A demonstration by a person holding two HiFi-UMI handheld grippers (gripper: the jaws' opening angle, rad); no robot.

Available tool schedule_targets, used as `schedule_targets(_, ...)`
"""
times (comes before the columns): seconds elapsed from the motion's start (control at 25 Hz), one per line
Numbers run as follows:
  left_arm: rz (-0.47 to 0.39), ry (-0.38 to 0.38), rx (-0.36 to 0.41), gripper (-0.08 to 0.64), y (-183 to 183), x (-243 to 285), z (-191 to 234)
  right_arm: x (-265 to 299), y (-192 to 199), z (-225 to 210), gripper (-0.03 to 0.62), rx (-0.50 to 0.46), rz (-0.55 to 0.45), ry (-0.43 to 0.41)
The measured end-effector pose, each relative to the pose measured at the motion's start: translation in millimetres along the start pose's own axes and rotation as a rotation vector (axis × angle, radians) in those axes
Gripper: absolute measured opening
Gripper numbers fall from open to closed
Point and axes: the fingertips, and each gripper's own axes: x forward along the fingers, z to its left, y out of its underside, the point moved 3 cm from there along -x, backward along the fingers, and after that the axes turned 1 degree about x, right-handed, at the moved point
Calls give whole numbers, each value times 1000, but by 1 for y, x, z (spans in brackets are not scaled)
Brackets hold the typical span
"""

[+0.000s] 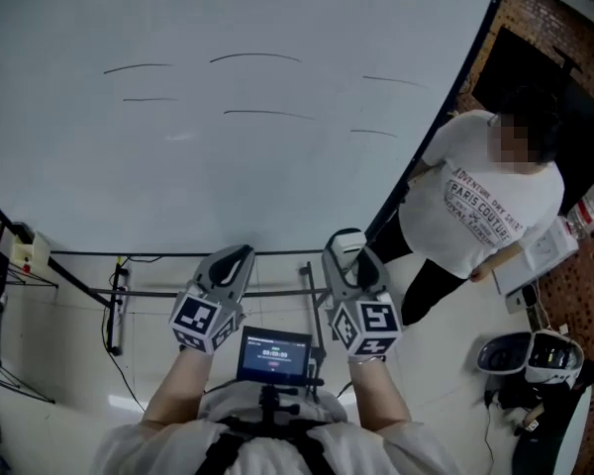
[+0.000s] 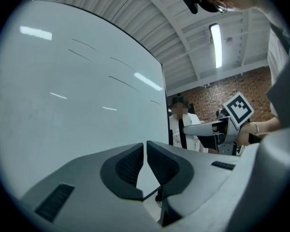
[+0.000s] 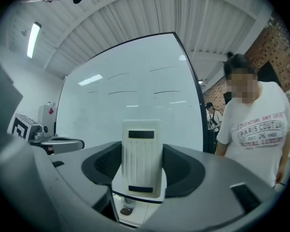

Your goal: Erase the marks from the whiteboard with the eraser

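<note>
It looked like a lab or workshop hall rather than a home. A large whiteboard (image 1: 228, 166) stood on a dark frame (image 1: 158, 254) over a pale tiled floor (image 1: 69, 364). Overhead ran a white ribbed ceiling (image 3: 135, 13) with a tube light (image 2: 215, 45). One wall was bare red brick (image 2: 217, 91). A bystander (image 1: 485, 206) stood beside the board, with helmets (image 1: 530, 354) on the floor nearby.

head view: steeply down from above | both gripper views: along jaws, facing whiteboard (image 1: 277, 166) | shared: whiteboard marks (image 1: 254, 57)
</note>
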Motion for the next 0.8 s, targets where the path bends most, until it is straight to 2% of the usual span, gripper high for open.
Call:
schedule_targets(0.36, -18, -66, -9, 5, -8, -53, -55, -69, 11, 16, 268, -3, 22, -76)
schedule_targets(0.8, 19, -133, -25, 5, 8, -135, -137, -159, 43, 34, 268, 27, 73, -156)
